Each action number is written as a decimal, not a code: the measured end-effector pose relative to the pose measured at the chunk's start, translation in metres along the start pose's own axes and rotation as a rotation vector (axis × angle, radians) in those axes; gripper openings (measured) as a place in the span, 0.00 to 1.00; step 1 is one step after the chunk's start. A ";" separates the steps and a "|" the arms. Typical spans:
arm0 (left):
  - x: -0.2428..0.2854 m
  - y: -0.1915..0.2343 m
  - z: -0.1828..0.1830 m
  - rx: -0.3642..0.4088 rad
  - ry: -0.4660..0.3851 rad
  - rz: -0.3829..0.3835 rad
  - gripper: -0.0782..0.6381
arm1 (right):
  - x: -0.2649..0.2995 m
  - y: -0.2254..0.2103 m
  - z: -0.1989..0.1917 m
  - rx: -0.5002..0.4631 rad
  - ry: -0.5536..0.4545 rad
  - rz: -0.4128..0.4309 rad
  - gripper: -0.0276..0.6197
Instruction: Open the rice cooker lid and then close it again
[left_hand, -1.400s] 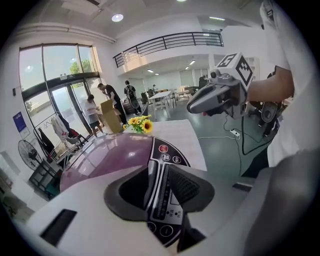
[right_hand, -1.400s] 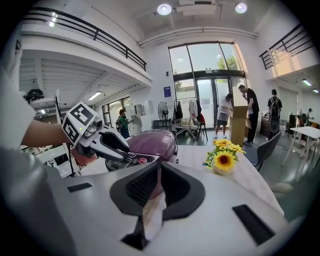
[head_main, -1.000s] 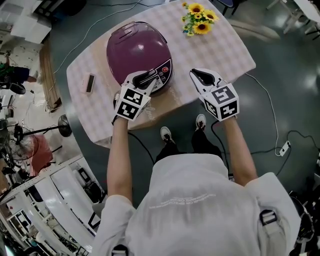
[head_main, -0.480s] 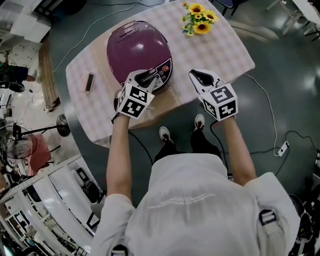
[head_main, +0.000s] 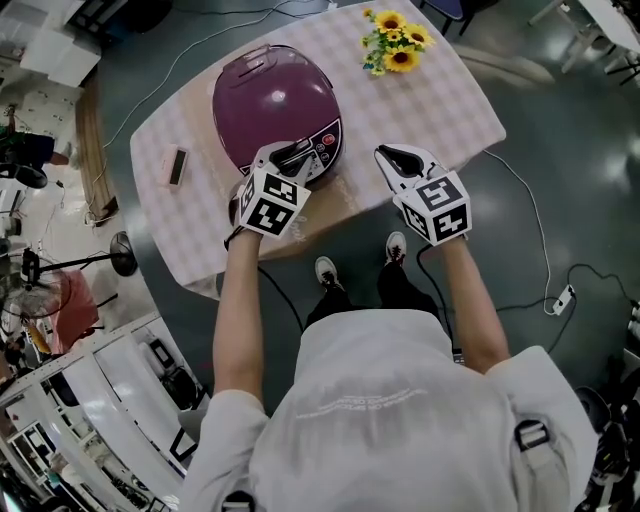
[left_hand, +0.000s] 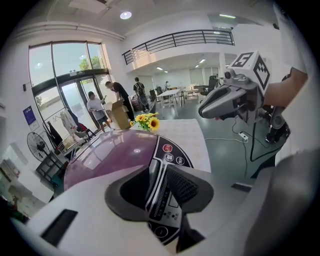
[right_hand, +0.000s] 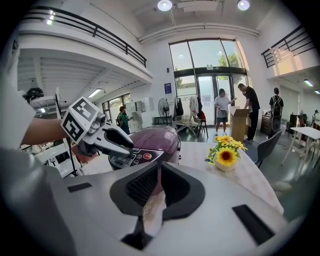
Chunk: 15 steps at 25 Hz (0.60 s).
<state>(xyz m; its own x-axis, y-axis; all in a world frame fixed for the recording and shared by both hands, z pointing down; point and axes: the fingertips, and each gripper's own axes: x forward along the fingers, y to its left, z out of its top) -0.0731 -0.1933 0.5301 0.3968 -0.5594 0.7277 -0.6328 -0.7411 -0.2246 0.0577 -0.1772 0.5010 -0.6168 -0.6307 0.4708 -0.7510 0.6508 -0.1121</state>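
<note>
Purple domed rice cooker sits closed on the checked table, with the left tongs over its front panel. Left gripper view: jaws slightly apart, clamping nothing. Right gripper view: right tongs together, empty. The lid looks rigid and glossy, so it is probably best worked at the front catch.

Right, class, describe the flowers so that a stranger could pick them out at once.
Find the checked table in the head view. Beyond the purple rice cooker and to its right, near the far edge, stands a bunch of sunflowers: the only yellow thing on it.
</note>
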 end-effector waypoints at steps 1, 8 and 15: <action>0.000 0.000 0.000 0.002 0.004 0.001 0.28 | -0.001 0.000 0.000 0.000 0.000 -0.001 0.11; -0.001 -0.001 0.000 0.011 0.018 0.004 0.28 | -0.002 0.000 0.001 -0.002 0.004 -0.006 0.11; -0.001 -0.002 0.000 0.024 0.028 0.019 0.28 | -0.001 0.001 0.000 0.000 0.008 -0.007 0.11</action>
<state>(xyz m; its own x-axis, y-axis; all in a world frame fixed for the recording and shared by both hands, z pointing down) -0.0722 -0.1916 0.5300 0.3660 -0.5635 0.7407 -0.6240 -0.7390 -0.2539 0.0573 -0.1757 0.5010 -0.6094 -0.6321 0.4786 -0.7555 0.6460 -0.1088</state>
